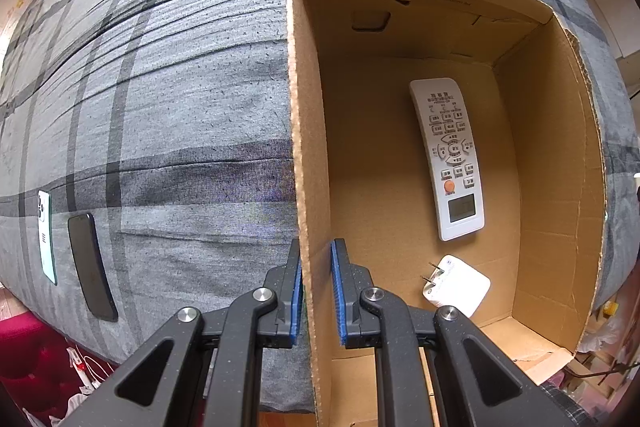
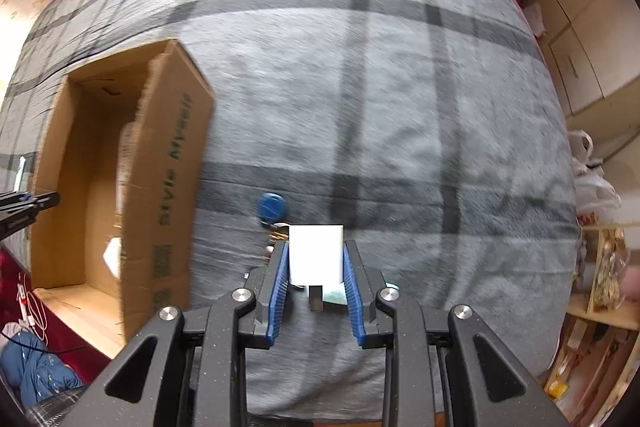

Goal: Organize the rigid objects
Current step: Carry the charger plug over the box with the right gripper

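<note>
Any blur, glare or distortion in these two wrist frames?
Left wrist: sharp, the remote buttons visible, though fisheye bows the box wall. Right wrist: motion-blurred bedspread and box print; the white block in the right gripper is overexposed, detail lost.

The open brown cardboard box [image 1: 560, 147] is matt corrugated board, its cut edges ragged and fibrous. It rests on a grey plaid woven bedcover [image 1: 160, 107], cloth with a soft, slightly creased, matt surface. Inside lie a white plastic remote control [image 1: 448, 155] with a dull satin finish and a smooth white plastic charger with metal prongs [image 1: 456, 285]. On the cloth, a black slab phone [image 1: 92, 267] looks glossy. The left gripper [image 1: 316, 287] is speckled matt black plastic with ribbed blue rubbery pads [image 1: 338, 291] and polished metal rivets [image 1: 264, 294].
</note>
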Motion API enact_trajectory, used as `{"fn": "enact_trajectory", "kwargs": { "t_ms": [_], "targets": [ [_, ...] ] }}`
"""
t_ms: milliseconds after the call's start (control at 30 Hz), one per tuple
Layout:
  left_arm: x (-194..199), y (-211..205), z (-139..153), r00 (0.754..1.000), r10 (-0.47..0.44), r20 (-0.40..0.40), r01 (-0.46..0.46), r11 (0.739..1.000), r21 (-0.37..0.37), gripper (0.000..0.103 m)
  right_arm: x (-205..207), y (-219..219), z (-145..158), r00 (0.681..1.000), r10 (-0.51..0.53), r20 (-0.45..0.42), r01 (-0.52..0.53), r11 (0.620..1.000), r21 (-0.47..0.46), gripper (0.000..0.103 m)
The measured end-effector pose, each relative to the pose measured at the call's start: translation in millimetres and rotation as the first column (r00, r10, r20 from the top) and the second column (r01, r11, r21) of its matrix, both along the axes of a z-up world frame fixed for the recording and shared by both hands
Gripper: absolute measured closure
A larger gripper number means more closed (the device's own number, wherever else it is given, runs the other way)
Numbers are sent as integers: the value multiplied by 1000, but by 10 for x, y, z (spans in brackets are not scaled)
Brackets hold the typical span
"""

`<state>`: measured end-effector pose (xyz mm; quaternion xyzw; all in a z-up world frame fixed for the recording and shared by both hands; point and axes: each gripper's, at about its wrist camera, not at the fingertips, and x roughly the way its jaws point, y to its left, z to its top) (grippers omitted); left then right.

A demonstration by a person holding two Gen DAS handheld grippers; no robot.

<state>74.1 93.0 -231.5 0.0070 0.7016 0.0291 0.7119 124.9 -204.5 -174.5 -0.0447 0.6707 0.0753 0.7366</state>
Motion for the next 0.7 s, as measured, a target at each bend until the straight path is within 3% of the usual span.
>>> {"fn": "enact_trajectory", "kwargs": {
  "t_ms": [700],
  "targets": [
    [-20, 55, -23, 1000, 4, 7, -4, 1000, -19, 89, 122, 1287, 385, 975, 209, 71, -217, 967, 136, 75]
  ]
}}
